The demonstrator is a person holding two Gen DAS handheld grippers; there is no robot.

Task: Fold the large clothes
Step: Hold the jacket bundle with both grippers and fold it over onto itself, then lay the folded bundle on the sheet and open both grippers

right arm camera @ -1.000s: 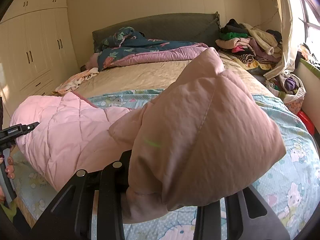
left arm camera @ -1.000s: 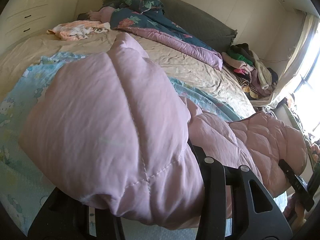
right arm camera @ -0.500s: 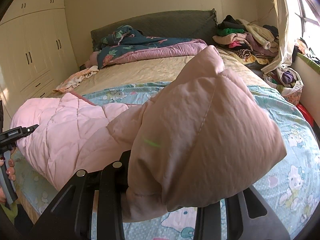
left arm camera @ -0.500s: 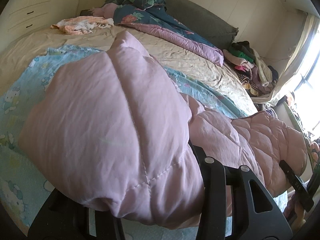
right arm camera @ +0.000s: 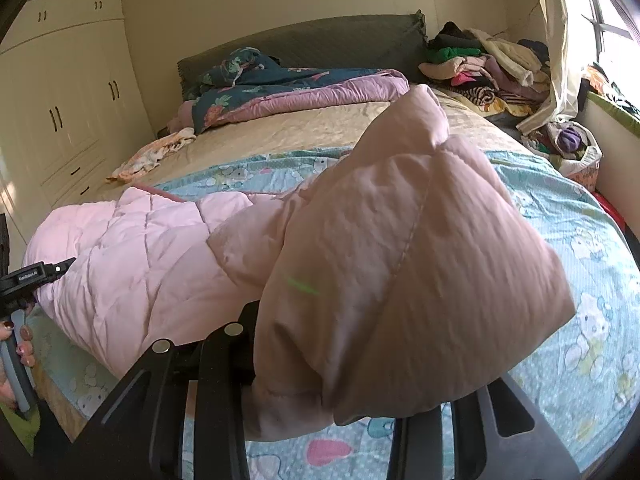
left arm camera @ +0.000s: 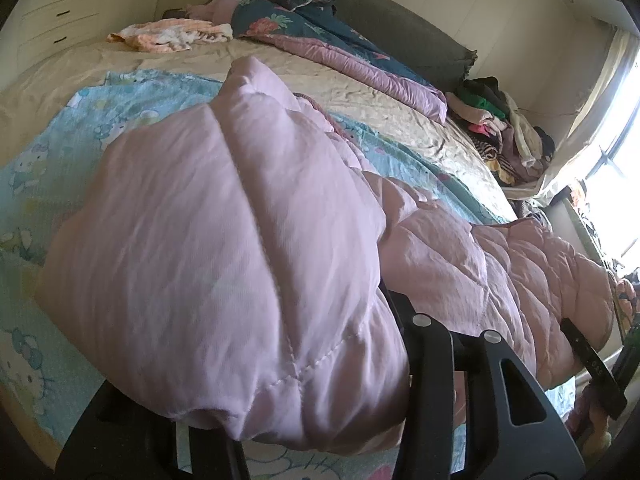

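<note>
A: Quilt [left arm camera: 224, 240], 1 of them, pink and padded, is hanging between 2 grippers above the foot of the bed [right arm camera: 304, 136].

B: How are the grippers gripping?

A: Left gripper [left arm camera: 320, 412] is clamping 1 bunched corner between its jaws; right gripper [right arm camera: 320, 400] is doing the same with the other corner [right arm camera: 400, 260]. Fabric is bulging up over both sets of fingers, so the tips are hiding under it.

B: And the middle of it?

A: It is sagging between the 2 corners, over 1 blue cartoon sheet [right arm camera: 580, 280] that is covering the near half of the bed.

B: Anything else lying there?

A: 1 dark floral duvet [right arm camera: 288, 88] is sitting crumpled against 1 grey headboard [right arm camera: 320, 40]. 1 small peach cloth [left arm camera: 168, 34] is lying beside it, well apart from the quilt. 1 pile of clothes [right arm camera: 480, 64] is sitting at the far corner by the window [right arm camera: 608, 8].

B: Any person showing?

A: 1 hand [right arm camera: 16, 348] is wrapping the left gripper's handle at the edge of the right view.
</note>
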